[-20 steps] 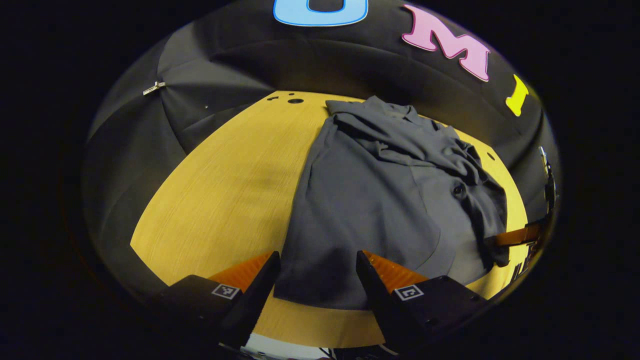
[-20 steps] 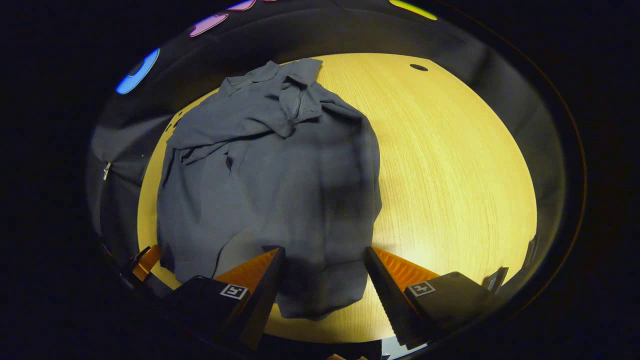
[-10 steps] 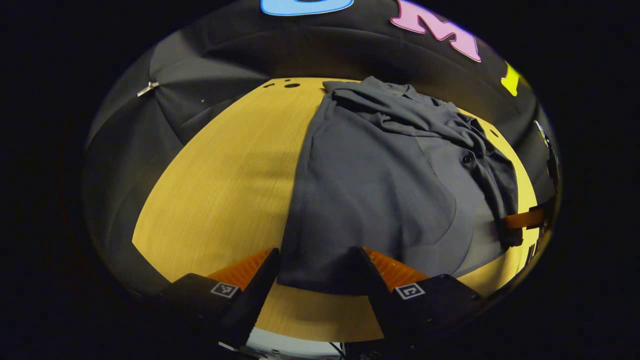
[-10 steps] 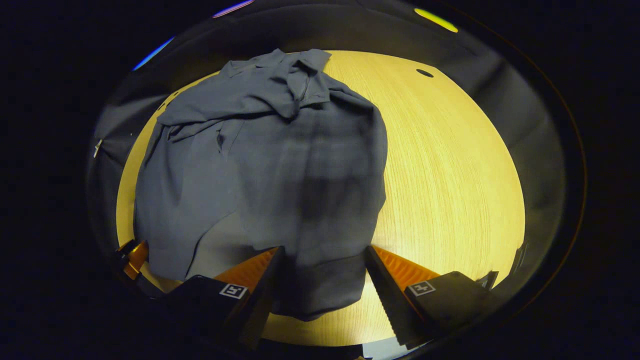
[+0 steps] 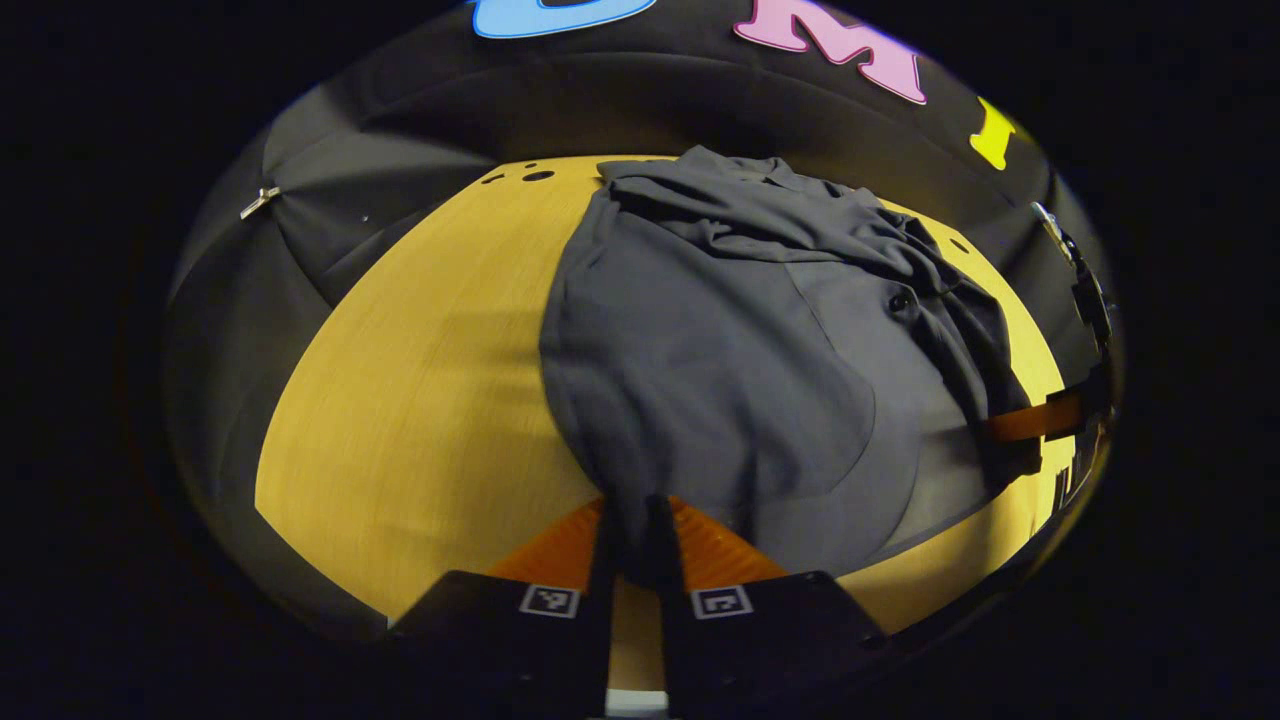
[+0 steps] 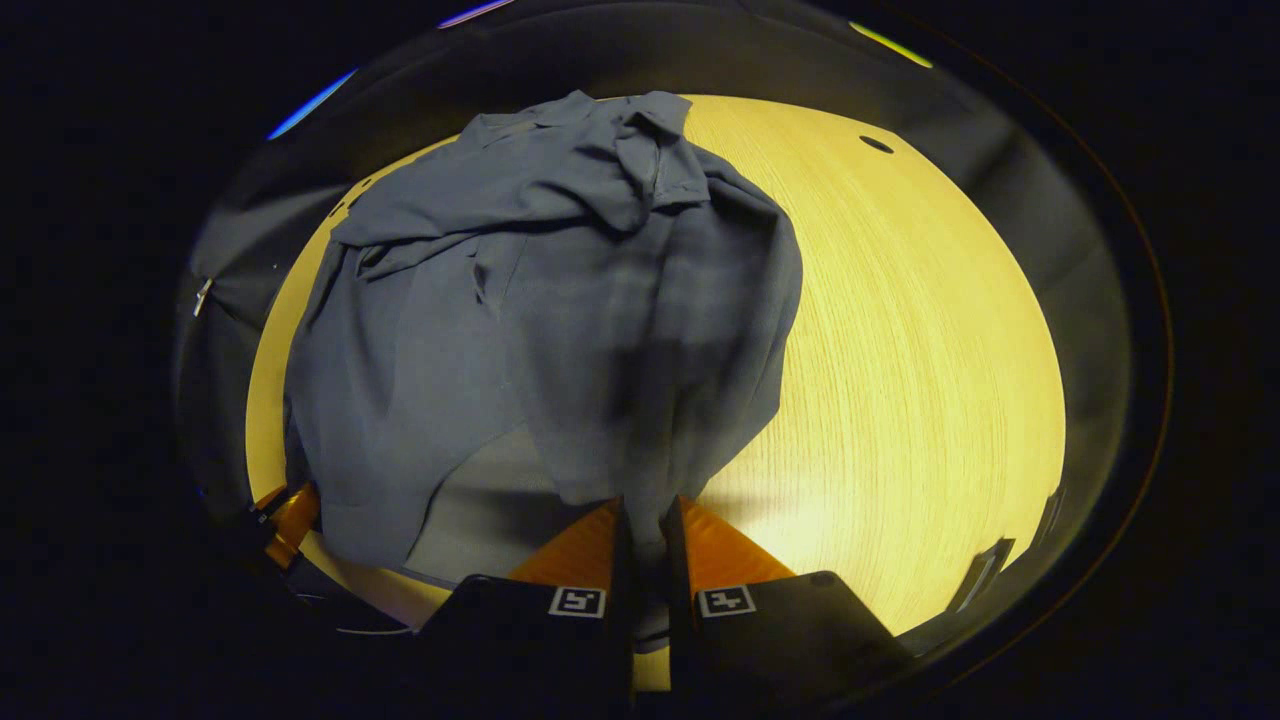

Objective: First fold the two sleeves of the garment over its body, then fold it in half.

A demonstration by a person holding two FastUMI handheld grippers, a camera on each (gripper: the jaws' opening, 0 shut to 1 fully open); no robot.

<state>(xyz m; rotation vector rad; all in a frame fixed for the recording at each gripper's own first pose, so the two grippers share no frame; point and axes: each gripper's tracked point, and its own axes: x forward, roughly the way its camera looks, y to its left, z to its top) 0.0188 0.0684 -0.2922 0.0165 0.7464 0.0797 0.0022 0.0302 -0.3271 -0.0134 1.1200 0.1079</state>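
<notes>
In the left gripper view the left claw point(image 5: 634, 545) is pinched tight on the near hem of the garment point(image 5: 720, 360), which stretches away lengthwise across the surface point(image 5: 420, 400) toward its collar, and in the right gripper view the right claw point(image 6: 645, 545) likewise clamps the hem's other corner, body running straight ahead.

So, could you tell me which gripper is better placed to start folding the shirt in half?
Neither alone, likely both: the left gripper and right gripper are each shut on the near hem of the shirt, one per corner, sleeves already folded over the body.
</notes>
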